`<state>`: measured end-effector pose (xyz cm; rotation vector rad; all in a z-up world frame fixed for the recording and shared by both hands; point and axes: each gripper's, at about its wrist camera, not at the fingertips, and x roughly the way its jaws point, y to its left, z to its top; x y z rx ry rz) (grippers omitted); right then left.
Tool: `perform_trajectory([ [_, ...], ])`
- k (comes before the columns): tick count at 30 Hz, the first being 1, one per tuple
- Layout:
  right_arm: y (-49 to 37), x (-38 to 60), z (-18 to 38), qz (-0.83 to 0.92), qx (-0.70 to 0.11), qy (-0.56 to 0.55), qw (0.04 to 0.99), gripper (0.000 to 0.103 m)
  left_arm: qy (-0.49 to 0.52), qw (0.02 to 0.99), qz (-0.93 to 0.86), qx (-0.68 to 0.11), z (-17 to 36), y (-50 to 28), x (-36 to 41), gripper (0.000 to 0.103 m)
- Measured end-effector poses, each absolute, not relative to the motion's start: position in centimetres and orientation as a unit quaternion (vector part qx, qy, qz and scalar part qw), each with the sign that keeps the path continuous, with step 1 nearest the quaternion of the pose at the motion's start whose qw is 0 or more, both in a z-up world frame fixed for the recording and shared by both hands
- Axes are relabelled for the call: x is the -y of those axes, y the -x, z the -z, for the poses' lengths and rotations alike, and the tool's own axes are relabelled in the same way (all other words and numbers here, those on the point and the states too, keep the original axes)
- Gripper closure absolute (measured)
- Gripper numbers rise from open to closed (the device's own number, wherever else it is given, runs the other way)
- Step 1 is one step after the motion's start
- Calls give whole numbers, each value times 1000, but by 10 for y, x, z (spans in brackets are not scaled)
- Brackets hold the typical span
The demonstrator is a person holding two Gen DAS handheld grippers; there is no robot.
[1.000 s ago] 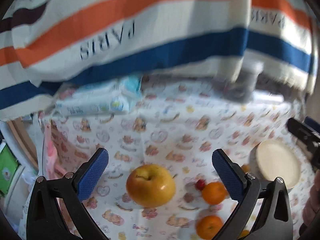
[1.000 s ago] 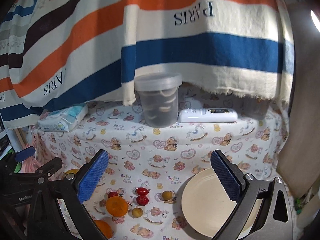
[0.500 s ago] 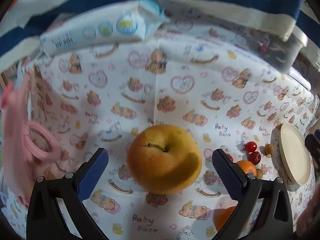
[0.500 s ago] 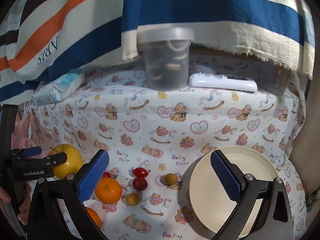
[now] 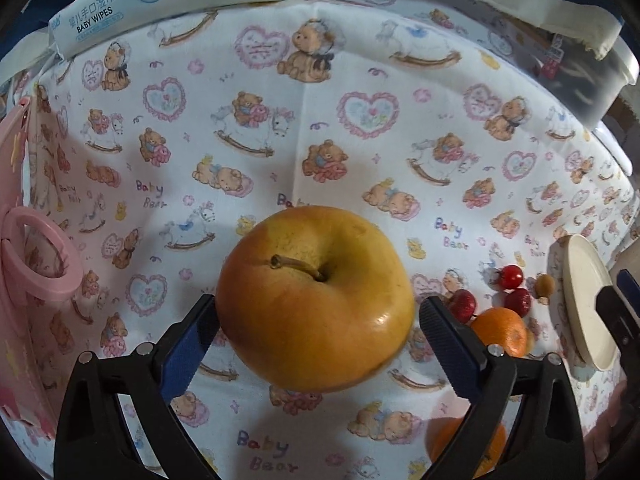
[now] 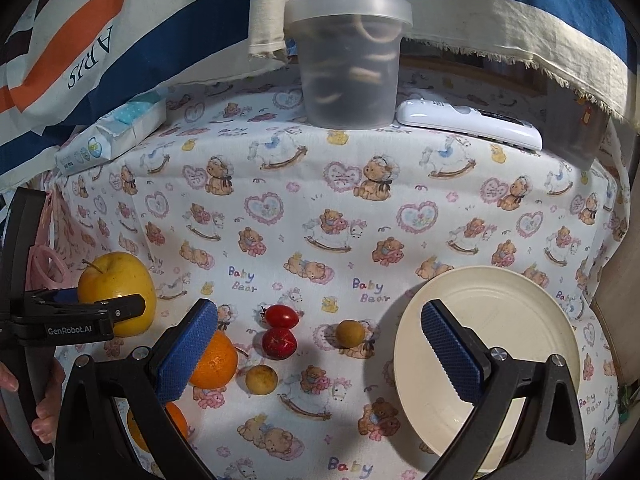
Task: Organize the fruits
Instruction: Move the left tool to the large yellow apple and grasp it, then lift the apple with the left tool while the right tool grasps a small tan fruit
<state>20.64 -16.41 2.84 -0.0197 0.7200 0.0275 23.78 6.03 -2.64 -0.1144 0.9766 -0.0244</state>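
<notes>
Setting: a table under a cloth (image 6: 320, 184) printed with bears and hearts, with a striped blanket (image 6: 120, 40) hanging behind its far edge.
Far edge: a frosted lidded tub (image 6: 349, 68) stood there, a white remote (image 6: 472, 124) just beside it and a pack of baby wipes (image 5: 180, 0) toward the far left corner.
Fruit: a large yellow apple (image 5: 316, 300) sat near the left edge; oranges (image 6: 214, 360), cherry tomatoes (image 6: 282, 316) and small yellow-brown fruits (image 6: 261, 379) lay scattered near the front edge.
Plate: a cream plate (image 6: 500, 320) sat empty near the front right corner.
Left gripper (image 5: 316, 320): its jaws were wide and closing around the apple, one pad on each side, the left one at the skin, no firm squeeze evident.
Right gripper (image 6: 316, 344): its jaws stood wide apart, holding nothing, above the small fruits.
Step in hand: probably taking hold of the apple.
Next move: likely a firm, centred squeeze before lifting, since the round, smooth apple could slip; then carrying it across to the plate.
</notes>
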Motion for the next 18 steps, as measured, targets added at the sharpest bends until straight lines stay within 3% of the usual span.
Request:
perform_trajectory([
  [13,-210,163,-22,-29,-375,2,926,1,3,891,-8,-453,31,-241,-46,12],
  [18,-209,161,-21,-46,-389,-6,920,10,7,893,-1,-451,27,-232,-45,13],
])
